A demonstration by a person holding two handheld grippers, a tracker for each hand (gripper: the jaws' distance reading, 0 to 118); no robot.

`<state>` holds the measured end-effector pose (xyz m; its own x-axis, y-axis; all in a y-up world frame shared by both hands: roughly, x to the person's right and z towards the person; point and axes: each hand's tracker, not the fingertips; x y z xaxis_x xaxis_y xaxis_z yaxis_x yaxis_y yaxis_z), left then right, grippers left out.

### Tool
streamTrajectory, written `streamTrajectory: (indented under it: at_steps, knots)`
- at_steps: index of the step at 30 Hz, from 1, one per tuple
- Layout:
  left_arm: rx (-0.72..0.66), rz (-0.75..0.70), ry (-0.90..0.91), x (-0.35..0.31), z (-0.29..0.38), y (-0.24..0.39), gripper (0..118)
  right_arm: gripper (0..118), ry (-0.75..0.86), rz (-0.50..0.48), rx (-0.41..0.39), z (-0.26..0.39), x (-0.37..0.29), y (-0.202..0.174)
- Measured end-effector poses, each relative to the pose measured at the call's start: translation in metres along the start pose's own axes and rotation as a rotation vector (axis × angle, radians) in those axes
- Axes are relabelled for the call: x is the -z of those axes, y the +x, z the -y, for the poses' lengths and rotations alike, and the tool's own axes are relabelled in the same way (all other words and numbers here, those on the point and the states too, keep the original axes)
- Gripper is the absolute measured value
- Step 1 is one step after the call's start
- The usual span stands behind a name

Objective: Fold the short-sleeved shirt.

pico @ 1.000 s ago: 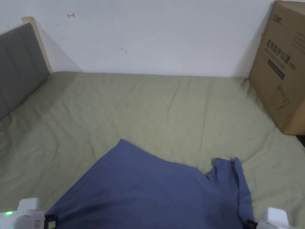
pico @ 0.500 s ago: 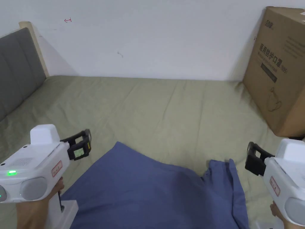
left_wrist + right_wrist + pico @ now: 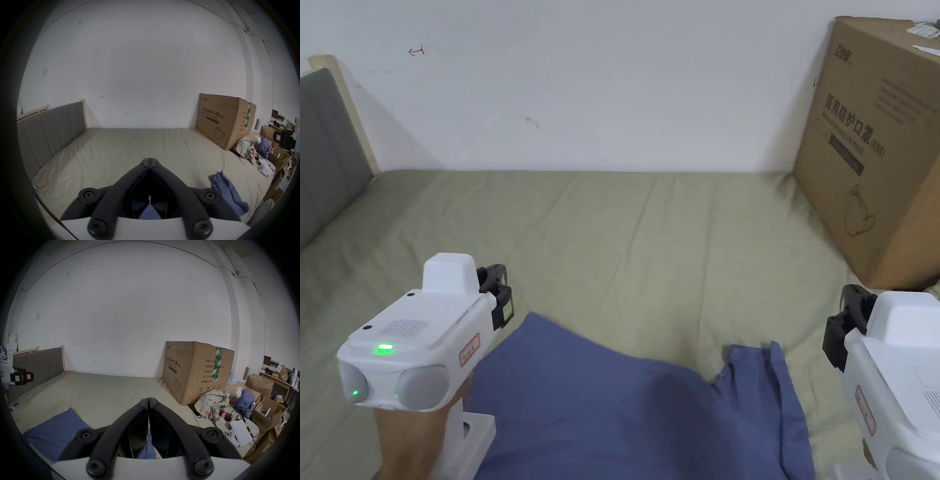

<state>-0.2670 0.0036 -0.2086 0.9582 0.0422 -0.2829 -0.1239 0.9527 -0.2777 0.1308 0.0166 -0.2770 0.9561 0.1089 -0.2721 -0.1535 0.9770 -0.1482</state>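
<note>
The blue shirt [image 3: 625, 412] lies flat on the bed [image 3: 650, 244], near its front edge. The left gripper [image 3: 499, 294] is up in the air, just above the shirt's left corner. The right gripper [image 3: 850, 325] is up by the right side. Both have their fingers pressed together, holding nothing. A big box [image 3: 875, 150] stands on the right.

The light is soft and even. The head view is sharp and bright. The 2 gripper views are dimmer and round, with dark edges and bent lines. The cardboard box [image 3: 875, 144] throws a soft shadow on the wall [image 3: 625, 81].
</note>
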Motion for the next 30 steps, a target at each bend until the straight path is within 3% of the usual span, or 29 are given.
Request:
streamTrajectory:
  at_steps: [9,10,11,14,15,17,23,24,25,27,28,29,30]
  knots:
    - [-0.025,0.071,-0.381,0.165,0.006,-0.026,0,0,-0.083,0.012,0.004,0.023,0.05,0.008]
    - [-0.021,0.066,-0.43,0.185,0.014,-0.03,4,0,-0.096,0.016,0.006,0.027,0.056,0.009]
    - [-0.017,0.064,-0.481,0.203,0.021,-0.033,13,0,-0.111,0.019,0.006,0.031,0.062,0.01]
    - [-0.066,0.042,-0.591,0.256,0.042,-0.046,76,0,-0.149,0.03,-0.003,0.044,0.08,0.014]
    - [-0.075,0.028,-0.656,0.27,0.052,-0.049,89,0,-0.161,0.033,-0.006,0.047,0.085,0.016]
    - [-0.06,-0.003,-0.679,0.293,0.071,-0.054,99,0,-0.188,0.044,-0.017,0.057,0.097,0.018]
    - [-0.069,-0.06,-0.828,0.342,0.116,-0.06,99,0,-0.264,0.073,-0.021,0.084,0.119,0.025]
    - [-0.047,-0.08,-0.847,0.346,0.122,-0.057,94,0,-0.27,0.075,-0.02,0.086,0.119,0.025]
    - [-0.016,-0.087,-0.863,0.349,0.128,-0.054,83,0,-0.279,0.078,-0.022,0.09,0.118,0.027]
    - [0.029,-0.09,-0.772,0.339,0.126,-0.044,76,0,-0.295,0.084,-0.025,0.094,0.117,0.029]
    - [0.058,-0.069,-0.765,0.336,0.125,-0.04,67,0,-0.304,0.089,-0.021,0.096,0.117,0.03]
    - [0.104,-0.044,-0.755,0.331,0.123,-0.035,55,0,-0.318,0.09,-0.012,0.098,0.116,0.033]
    - [0.128,-0.023,-0.776,0.327,0.123,-0.031,31,0,-0.332,0.089,-0.006,0.1,0.116,0.034]
